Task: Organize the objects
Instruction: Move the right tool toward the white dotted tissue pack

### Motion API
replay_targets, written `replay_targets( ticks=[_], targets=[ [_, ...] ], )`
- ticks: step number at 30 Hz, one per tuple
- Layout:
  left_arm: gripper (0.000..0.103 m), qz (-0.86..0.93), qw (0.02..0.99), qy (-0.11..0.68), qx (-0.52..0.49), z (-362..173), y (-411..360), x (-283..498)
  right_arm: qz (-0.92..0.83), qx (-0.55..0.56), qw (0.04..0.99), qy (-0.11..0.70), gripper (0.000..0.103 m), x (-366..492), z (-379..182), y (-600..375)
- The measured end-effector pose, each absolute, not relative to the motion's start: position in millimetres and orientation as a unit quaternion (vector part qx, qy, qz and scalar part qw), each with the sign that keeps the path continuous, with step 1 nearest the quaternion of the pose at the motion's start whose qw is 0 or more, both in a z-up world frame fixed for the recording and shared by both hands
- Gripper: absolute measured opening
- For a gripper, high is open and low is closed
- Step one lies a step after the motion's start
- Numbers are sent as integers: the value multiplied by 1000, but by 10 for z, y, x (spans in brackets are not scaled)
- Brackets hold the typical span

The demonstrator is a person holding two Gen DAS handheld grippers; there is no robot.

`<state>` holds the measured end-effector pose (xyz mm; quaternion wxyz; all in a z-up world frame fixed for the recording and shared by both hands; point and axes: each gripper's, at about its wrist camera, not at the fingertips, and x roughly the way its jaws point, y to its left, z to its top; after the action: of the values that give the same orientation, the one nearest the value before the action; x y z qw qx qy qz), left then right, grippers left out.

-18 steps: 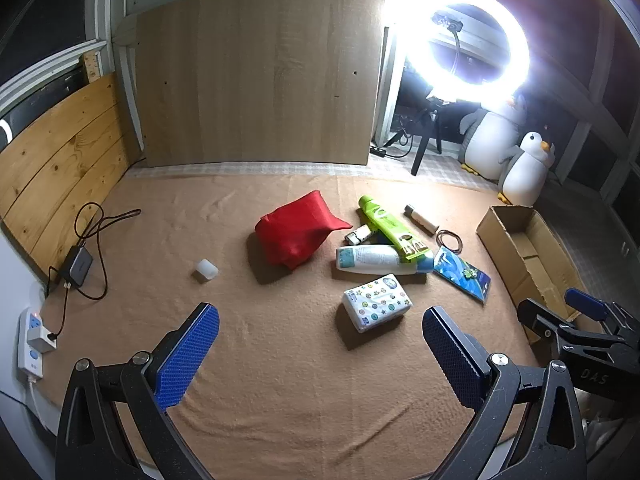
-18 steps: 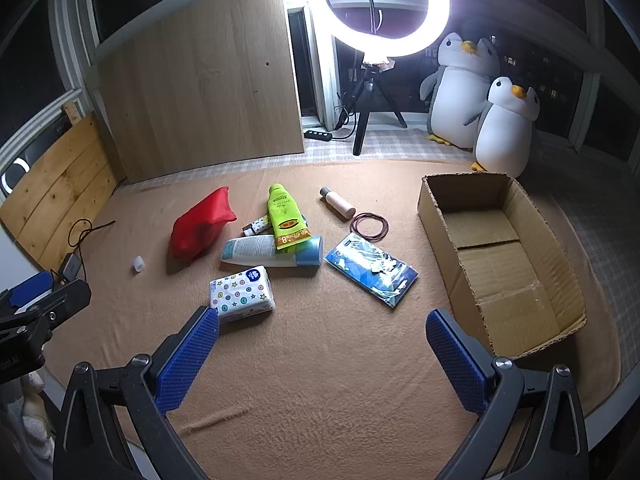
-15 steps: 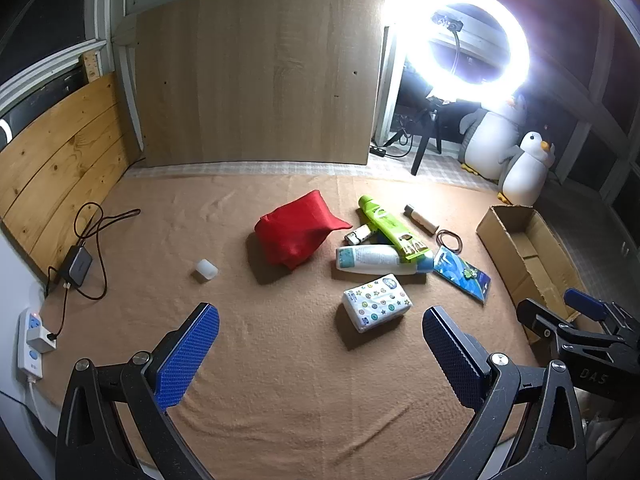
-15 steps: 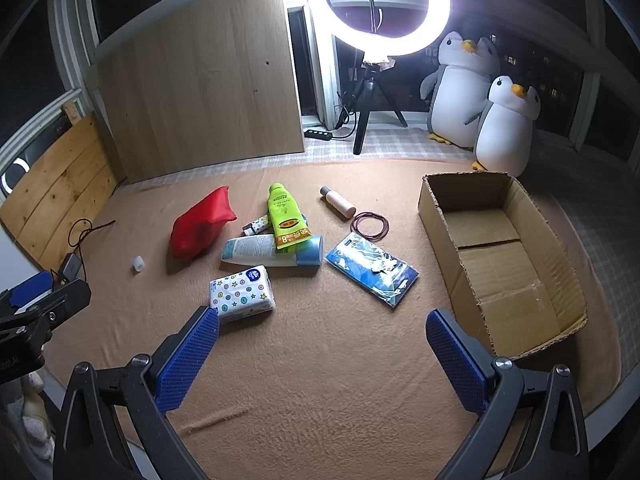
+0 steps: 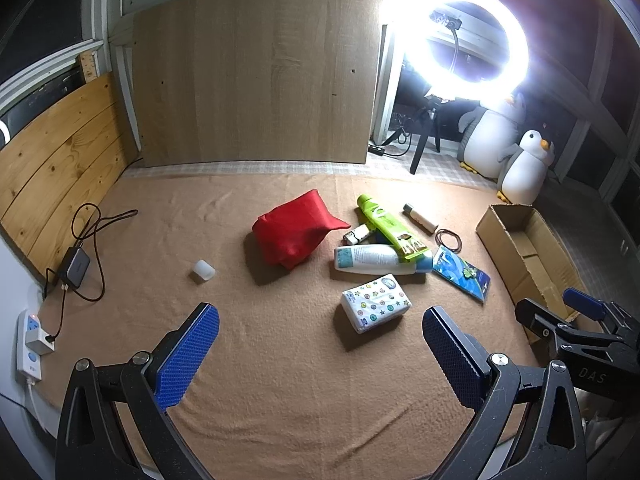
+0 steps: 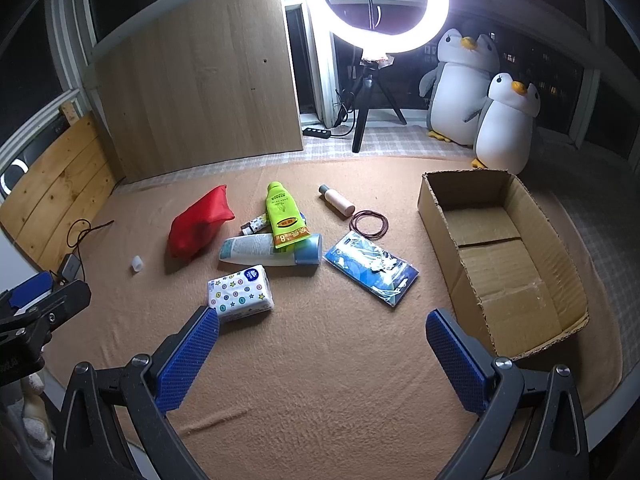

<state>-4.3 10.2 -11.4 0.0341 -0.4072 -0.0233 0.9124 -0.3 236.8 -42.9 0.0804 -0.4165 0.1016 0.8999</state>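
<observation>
Right wrist view: both claws wide, empty. Tissue pack (image 6: 240,294) at 11 o'clock of right claw (image 6: 322,358); soft, light, take across short sides. Box (image 6: 560,264) empty.

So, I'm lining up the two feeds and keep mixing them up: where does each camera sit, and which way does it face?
Left wrist: on the left gripper, tilted down at the blanket; open blue pads, the right gripper at its right edge.
Right wrist: on the right gripper, over the cardboard box; open pads, the left gripper at its left edge.
Shared: tissue pack, red pouch, ring light.
</observation>
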Motion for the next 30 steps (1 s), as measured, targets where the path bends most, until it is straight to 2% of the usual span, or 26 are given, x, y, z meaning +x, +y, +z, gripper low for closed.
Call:
replay_targets(
  ticks=[30],
  targets=[
    [103, 907, 36, -21, -420, -233, 105, -205, 890, -429, 97, 117, 102, -156, -511, 2410]
  ],
)
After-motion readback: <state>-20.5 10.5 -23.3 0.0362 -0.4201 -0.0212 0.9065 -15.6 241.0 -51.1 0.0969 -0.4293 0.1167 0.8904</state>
